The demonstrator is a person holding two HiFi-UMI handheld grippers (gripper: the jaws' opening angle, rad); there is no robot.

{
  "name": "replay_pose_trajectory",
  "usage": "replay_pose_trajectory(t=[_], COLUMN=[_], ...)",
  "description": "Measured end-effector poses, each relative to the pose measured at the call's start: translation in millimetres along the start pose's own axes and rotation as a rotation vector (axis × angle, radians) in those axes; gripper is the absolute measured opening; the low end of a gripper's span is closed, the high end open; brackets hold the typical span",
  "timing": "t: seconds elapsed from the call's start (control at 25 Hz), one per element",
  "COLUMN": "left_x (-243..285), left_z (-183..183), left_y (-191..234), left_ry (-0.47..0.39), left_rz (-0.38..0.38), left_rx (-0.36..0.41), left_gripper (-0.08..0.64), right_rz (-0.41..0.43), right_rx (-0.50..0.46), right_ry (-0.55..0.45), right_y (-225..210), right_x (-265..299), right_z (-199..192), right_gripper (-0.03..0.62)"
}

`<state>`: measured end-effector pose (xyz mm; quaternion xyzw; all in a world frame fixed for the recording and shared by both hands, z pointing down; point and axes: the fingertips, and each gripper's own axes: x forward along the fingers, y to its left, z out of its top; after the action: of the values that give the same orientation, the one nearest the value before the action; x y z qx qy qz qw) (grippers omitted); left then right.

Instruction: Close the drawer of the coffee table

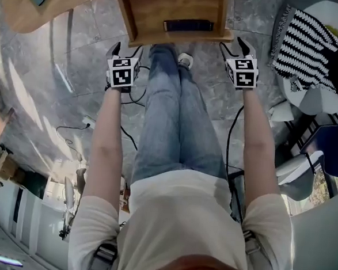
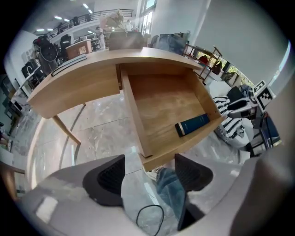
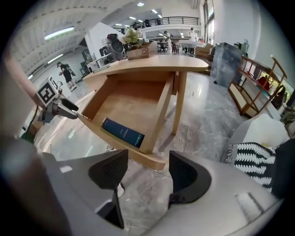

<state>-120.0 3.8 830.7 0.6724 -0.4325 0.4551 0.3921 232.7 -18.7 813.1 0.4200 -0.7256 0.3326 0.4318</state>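
The wooden coffee table (image 2: 78, 80) has its drawer (image 1: 173, 9) pulled out wide, with a dark blue book (image 1: 188, 25) lying inside near the front board. My left gripper (image 1: 127, 49) hangs open just before the drawer's front left corner, with nothing between its fingers. My right gripper (image 1: 233, 48) is open too, close to the front right corner. In the left gripper view the drawer (image 2: 161, 103), the book (image 2: 192, 124) and the gripper (image 2: 150, 177) all show. The right gripper view shows the drawer (image 3: 131, 103), the book (image 3: 122, 132) and the gripper (image 3: 147, 177).
The person's legs in jeans (image 1: 176, 115) stand right below the drawer front. A black-and-white striped cushion (image 1: 305, 46) lies on a seat at the right. A cable (image 1: 71, 133) trails over the marble floor at the left. A table leg (image 3: 179, 103) stands beside the drawer.
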Motion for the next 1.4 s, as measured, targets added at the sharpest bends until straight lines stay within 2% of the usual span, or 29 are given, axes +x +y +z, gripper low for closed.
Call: replay_pose_trajectory(t=[0.16,0.28,0.36,0.52,0.68,0.8,1.12,1.4], left_x=[9.0,8.9,9.0,20.4,30.4,37.1,41.8,35.4], left_z=[2.3,1.9,-3.6,-22.7,-15.0,-11.1,-11.8,-10.6], left_y=[-4.7,-3.3,-4.4,-10.1,-16.7,-22.0,-20.9,-19.6], left_ry=[0.028,0.027,0.055,0.125,0.12,0.126,0.135,0.117], left_rz=[-0.035,-0.07,-0.098,-0.112,-0.101,-0.107,-0.104,-0.084], left_rx=[0.079,0.066,0.07,0.168,0.148,0.153,0.148,0.125], left_gripper=[0.344,0.344,0.344,0.344,0.344,0.344,0.342,0.328], right_rz=[-0.006,0.032,0.06,0.073,0.099,0.107,0.01,0.01], right_rx=[-0.056,-0.075,-0.072,-0.129,-0.156,-0.206,-0.243,-0.248], right_ry=[0.031,0.045,0.059,0.099,0.152,0.198,0.241,0.264], right_y=[-5.4,-5.1,-5.7,-5.8,0.1,3.5,2.0,2.9], right_x=[13.6,19.4,19.1,19.6,28.8,39.8,54.9,49.5], right_z=[-1.7,-2.2,-4.2,-12.3,-18.0,-20.6,-23.4,-21.4], right_gripper=[0.299,0.305,0.304,0.307,0.323,0.311,0.304,0.291])
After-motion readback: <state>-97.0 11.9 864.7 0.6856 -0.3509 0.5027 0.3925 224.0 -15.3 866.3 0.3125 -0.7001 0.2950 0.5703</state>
